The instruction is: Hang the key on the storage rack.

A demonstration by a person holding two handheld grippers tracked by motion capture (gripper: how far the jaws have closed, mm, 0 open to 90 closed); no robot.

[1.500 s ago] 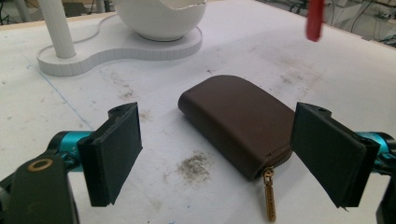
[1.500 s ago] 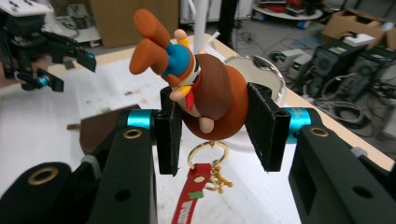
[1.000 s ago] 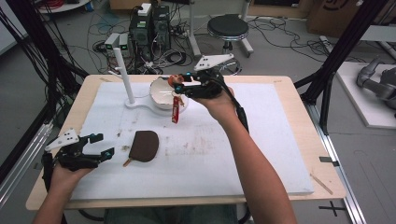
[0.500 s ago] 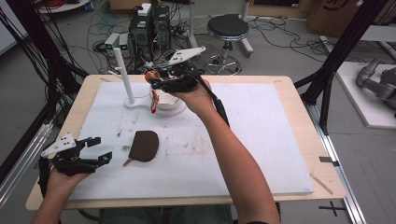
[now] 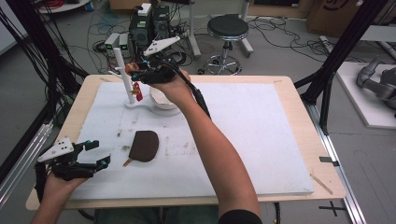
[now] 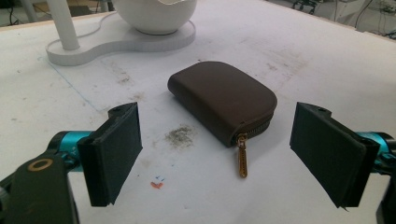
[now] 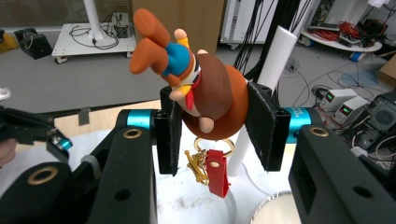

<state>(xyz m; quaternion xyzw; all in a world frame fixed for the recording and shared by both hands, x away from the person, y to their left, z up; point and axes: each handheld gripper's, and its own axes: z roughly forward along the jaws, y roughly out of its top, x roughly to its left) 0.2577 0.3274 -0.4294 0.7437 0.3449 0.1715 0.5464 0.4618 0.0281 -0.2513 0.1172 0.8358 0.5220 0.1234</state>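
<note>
My right gripper [image 5: 136,73] is shut on a toy-figure keychain [image 5: 132,68], held in the air right beside the white post [image 5: 124,74] of a stand. In the right gripper view the brown figure [image 7: 205,84] with blue shirt is squeezed between both pads, above my right gripper [image 7: 215,133], and a gold ring and red tag [image 7: 218,175] dangle below. A white bowl [image 5: 161,99] sits on the stand's base [image 5: 140,104]. A brown zip pouch [image 5: 144,145] lies flat on the mat. My left gripper [image 5: 99,153] stands open at the front left; the pouch [image 6: 224,98] lies just beyond its pads.
A white mat [image 5: 261,140] covers the wooden table [image 5: 308,107]. The post has small side pegs [image 5: 113,73]. Behind the table stand power supplies [image 5: 148,23], a stool [image 5: 227,28] and loose cables. Black frame legs [image 5: 329,70] rise at both sides.
My right gripper carried the keychain left and away, from over the bowl to beside the white post. The left gripper stayed where it was, still open.
</note>
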